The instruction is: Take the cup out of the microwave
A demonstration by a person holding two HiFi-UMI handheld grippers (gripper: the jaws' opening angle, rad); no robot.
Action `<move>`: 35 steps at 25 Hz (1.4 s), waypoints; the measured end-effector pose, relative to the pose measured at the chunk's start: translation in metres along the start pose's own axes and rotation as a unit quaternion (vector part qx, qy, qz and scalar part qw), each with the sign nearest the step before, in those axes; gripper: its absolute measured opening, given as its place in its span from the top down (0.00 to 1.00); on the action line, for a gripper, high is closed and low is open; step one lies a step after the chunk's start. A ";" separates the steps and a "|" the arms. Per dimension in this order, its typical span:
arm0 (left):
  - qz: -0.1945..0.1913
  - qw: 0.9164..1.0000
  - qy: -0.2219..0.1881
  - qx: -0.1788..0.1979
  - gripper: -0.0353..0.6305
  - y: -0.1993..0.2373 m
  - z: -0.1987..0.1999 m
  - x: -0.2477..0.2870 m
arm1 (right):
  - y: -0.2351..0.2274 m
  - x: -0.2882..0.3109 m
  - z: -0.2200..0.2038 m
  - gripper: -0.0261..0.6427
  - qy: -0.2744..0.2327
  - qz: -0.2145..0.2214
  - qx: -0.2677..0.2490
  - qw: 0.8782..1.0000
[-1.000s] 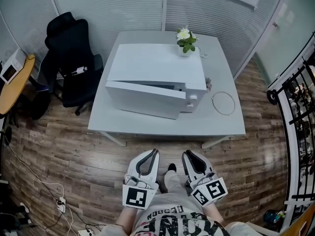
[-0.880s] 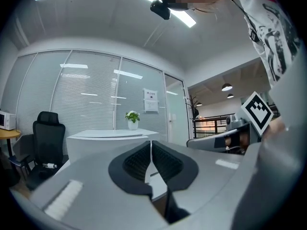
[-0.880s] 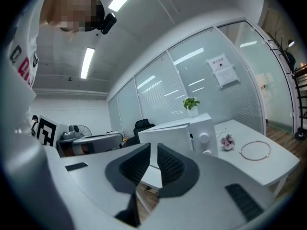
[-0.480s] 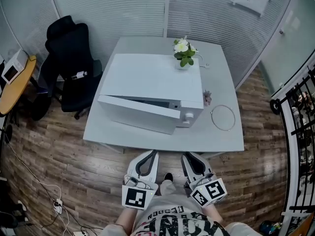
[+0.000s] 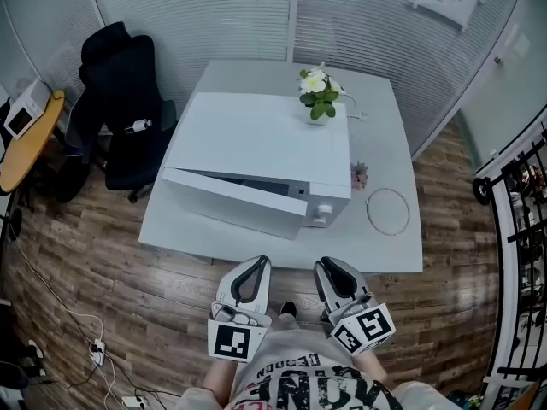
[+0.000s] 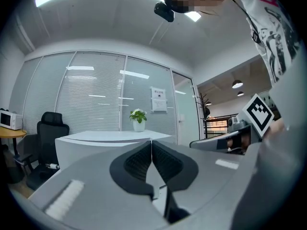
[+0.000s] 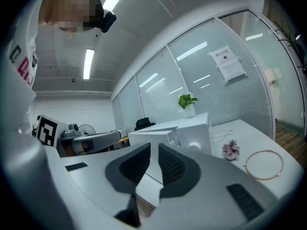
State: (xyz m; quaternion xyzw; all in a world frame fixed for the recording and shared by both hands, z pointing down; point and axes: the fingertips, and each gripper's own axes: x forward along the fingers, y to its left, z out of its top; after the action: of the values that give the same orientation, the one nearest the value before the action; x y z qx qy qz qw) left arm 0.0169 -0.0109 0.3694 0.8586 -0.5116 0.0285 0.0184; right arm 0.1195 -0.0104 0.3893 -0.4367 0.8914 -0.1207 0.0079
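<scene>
A white microwave (image 5: 265, 148) stands on the white table (image 5: 380, 250), its door (image 5: 231, 202) ajar by a narrow gap at the front left. No cup shows in any view; the microwave's inside is hidden. My left gripper (image 5: 258, 263) and right gripper (image 5: 326, 265) are held side by side just short of the table's near edge, both shut and empty. The left gripper view looks past its gripper (image 6: 151, 143) to the microwave (image 6: 103, 139). In the right gripper view, that gripper (image 7: 153, 148) points at the microwave (image 7: 194, 134) and its knob side.
A potted plant (image 5: 319, 88) stands on the microwave's back right corner. A small pink flower (image 5: 359, 175) and a thin ring (image 5: 387, 211) lie on the table to its right. A black office chair (image 5: 124, 101) stands left of the table, with glass walls behind and a railing (image 5: 521, 229) at the right.
The person has stepped closer to the table, so the microwave sits nearer the grippers in the head view. Both grippers stay shut and side by side.
</scene>
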 end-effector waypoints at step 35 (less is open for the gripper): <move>-0.028 1.000 0.004 -0.004 0.93 0.050 0.009 0.035 | -0.024 0.063 0.004 0.81 0.015 -0.035 -0.022 0.999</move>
State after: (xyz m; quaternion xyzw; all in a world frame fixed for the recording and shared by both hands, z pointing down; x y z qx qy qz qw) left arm -0.0103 -0.0656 0.3634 0.8725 -0.4870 0.0295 0.0251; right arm 0.0997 -0.0749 0.3968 -0.4662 0.8779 -0.1075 -0.0194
